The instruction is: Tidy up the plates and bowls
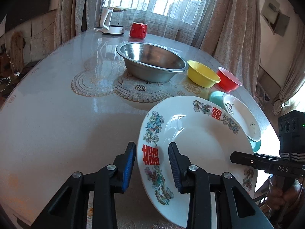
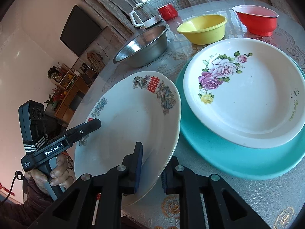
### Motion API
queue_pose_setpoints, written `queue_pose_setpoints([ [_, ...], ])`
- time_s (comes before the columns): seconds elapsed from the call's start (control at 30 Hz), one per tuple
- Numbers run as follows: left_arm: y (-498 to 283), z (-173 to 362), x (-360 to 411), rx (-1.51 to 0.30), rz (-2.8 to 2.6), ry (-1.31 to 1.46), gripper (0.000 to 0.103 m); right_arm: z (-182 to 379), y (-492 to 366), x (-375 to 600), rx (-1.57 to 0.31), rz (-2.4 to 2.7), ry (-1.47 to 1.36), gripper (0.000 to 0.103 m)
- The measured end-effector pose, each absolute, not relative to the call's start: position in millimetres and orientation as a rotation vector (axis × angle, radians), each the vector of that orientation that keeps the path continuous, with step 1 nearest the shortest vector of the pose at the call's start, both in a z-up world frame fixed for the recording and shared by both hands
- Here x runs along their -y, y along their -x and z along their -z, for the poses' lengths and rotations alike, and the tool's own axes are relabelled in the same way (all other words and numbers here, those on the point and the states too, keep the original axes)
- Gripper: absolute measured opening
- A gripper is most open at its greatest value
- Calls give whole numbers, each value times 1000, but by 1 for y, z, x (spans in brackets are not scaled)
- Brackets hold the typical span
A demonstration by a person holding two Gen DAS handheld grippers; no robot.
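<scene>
Nearest the lens in both wrist views: the dragon plate (image 1: 192, 145), white with red double-happiness characters and dragon-phoenix motifs, tilted, with its near edge over the tabletop (image 1: 66, 114) edge. Left tongs (image 1: 151, 168) straddle the plate's left rim, one blue pad under the rim and the other over the face; from the left wrist view a small gap shows at the outer pad, so whether they truly pinch cannot be told. Right tongs (image 2: 151, 168) clamp the plate's near-right rim, narrow, rim sandwiched between the pads. Each tool shows in the other's view, held by a hand (image 2: 55, 173) at a pistol-style grip. Just right of the dragon plate: rose plate (image 2: 253, 103), white with pink and purple roses, resting inside a teal plate (image 2: 228, 158) flat on the tabletop. Dragon plate's right rim lies close beside the teal plate; contact not resolvable. Farther back: steel bowl (image 1: 152, 61) in the middle, yellow bowl (image 1: 202, 73) to its right, red bowl (image 1: 228, 81) right of that, all upright and separate. At the far edge by the curtained window: white kettle (image 1: 112, 22) and a red cup (image 1: 138, 30). Tabletop has a glossy cover over a lace-pattern cloth.
</scene>
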State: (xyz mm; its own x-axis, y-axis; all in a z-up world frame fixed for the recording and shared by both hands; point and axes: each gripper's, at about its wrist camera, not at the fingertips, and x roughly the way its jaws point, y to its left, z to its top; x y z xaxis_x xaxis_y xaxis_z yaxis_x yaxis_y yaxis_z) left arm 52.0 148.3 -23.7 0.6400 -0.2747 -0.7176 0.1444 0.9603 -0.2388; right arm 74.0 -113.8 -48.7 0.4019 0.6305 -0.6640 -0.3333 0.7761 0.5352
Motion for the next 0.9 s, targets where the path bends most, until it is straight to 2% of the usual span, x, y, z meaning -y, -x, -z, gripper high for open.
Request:
queue_pose_setpoints([
  [0.3, -56, 26, -131, -822, 188, 59, 36, 49, -70, 116, -975, -620, -352, 18],
  [0.53, -50, 25, -134, -839, 170, 65, 36, 42, -65, 104, -963, -587, -255, 19],
  [0.9, -46, 28, -133, -829, 180, 73, 37, 45, -70, 106, -976, -618, -271, 20],
])
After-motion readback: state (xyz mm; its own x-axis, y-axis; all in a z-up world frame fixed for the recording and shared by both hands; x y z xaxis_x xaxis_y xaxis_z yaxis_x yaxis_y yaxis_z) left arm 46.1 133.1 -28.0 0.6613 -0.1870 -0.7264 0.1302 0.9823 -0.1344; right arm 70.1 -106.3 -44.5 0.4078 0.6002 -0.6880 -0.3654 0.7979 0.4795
